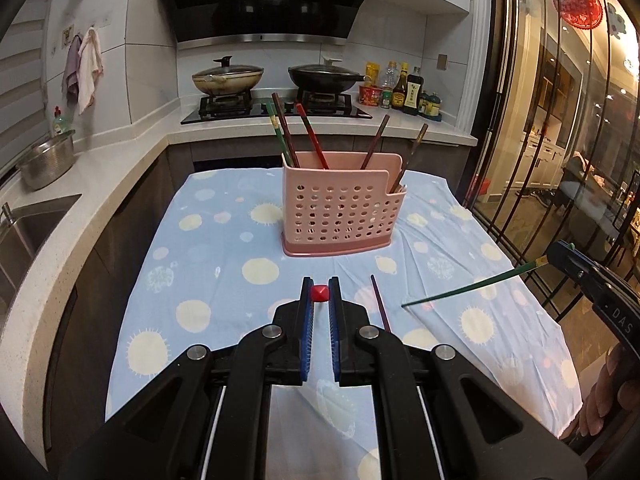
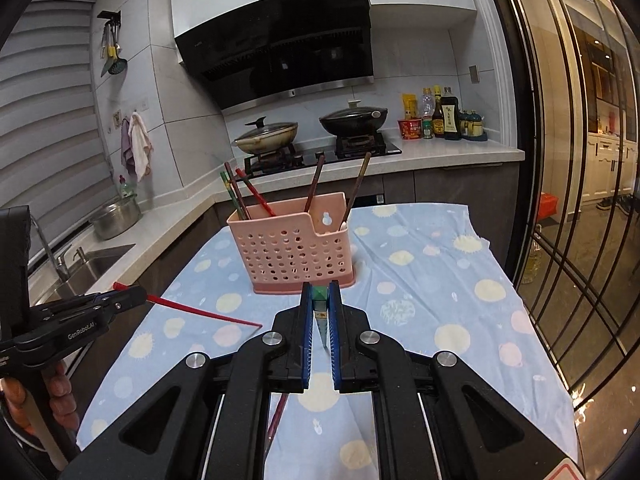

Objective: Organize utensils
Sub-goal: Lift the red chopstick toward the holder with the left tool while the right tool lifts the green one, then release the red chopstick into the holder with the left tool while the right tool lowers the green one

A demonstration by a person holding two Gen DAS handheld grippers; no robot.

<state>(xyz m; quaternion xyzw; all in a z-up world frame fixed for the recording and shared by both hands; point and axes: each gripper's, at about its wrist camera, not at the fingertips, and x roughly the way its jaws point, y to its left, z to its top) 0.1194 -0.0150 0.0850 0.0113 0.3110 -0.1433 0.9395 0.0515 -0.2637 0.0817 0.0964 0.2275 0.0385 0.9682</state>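
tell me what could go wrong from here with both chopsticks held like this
1. The left tool pinches the red chopstick only by its thick end, so it could swivel or slip.
2. The green chopstick sticks out sideways and could knock the pink holder.
3. The purple chopstick on the cloth may be swept off.

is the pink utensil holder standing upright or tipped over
Upright: the pink holder stands on its base on the dotted cloth, with chopsticks sticking up out of it.
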